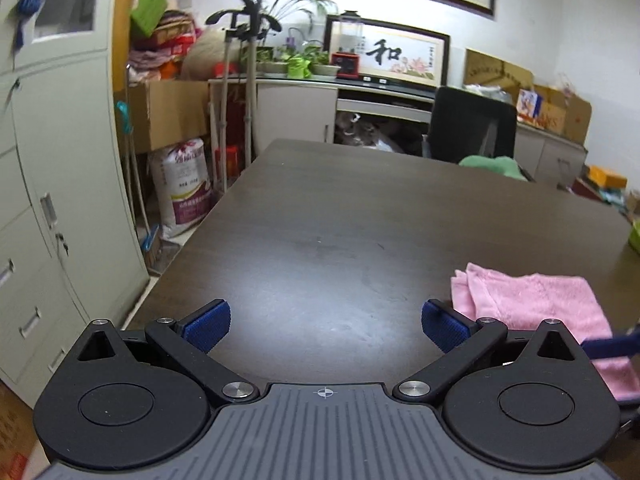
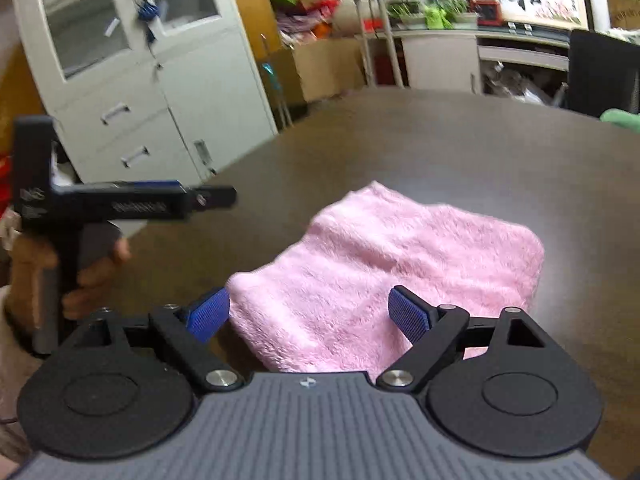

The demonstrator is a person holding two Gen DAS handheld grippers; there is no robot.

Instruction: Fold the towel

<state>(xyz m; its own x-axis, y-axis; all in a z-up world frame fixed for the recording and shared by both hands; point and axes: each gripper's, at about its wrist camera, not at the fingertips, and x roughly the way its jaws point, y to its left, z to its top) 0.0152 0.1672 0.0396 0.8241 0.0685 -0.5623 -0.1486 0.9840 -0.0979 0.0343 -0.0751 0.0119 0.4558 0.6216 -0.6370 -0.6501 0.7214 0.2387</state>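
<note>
A pink towel (image 2: 384,272) lies on a dark wooden table (image 1: 340,216), already doubled over into a compact rectangle, with layered edges showing at 1 corner. It sits toward the near edge of the table, well clear of the far edge.

The right gripper (image 2: 308,314) hovers just over the towel's near end, its jaws wide apart and holding nothing; the blue pads (image 2: 408,314) frame the cloth without pressing it. The left gripper (image 1: 326,326) is over bare table beside the towel, jaws also wide apart and empty. A hand (image 2: 96,268) grips its handle, seen from the right wrist camera.

The towel looks folded at least once, so the step in hand is probably taking hold for another fold, or finishing. To do it well, each gripper should pinch all layers at a near corner, not only the top one, since plush cloth slips and layers separate. Lift both corners evenly, carry them across to the opposite edge, and lay them down square so the edges line up.
</note>
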